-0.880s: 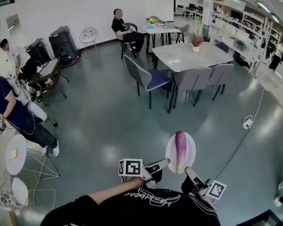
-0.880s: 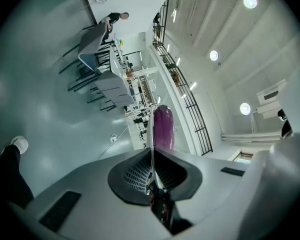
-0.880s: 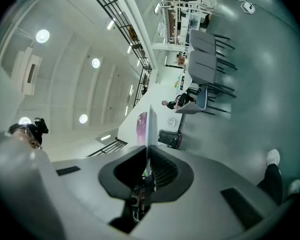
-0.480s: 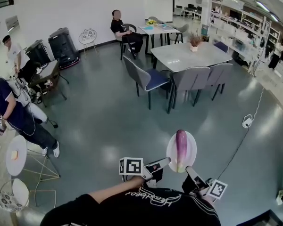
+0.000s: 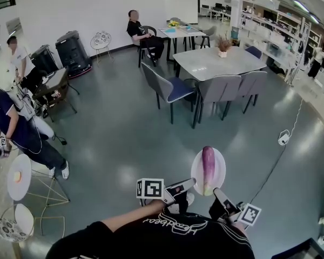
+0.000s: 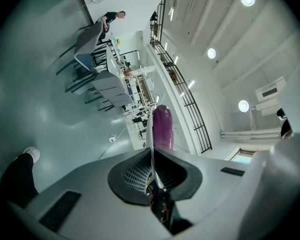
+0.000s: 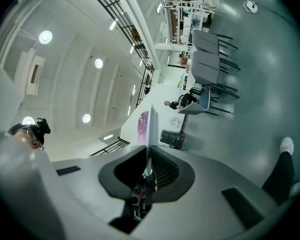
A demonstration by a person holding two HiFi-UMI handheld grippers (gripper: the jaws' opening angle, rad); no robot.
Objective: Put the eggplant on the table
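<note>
- Eggplant (image 5: pixel 207 169) — purple, lying lengthwise on a white plate (image 5: pixel 220 161) that is carried above the floor; the grey dining table (image 5: pixel 216 63) stands well apart, ahead.
- Left gripper (image 5: pixel 189 184) — jaws closed on the plate's near-left rim, the thin edge pinched between them.
- Right gripper (image 5: pixel 216 192) — jaws likewise clamped, on the near-right rim; the two grips likely keep the plate level so the eggplant does not roll.

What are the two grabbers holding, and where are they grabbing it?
The white plate with the eggplant on it. The left gripper pinches its near-left rim, the right gripper its near-right rim.
</note>
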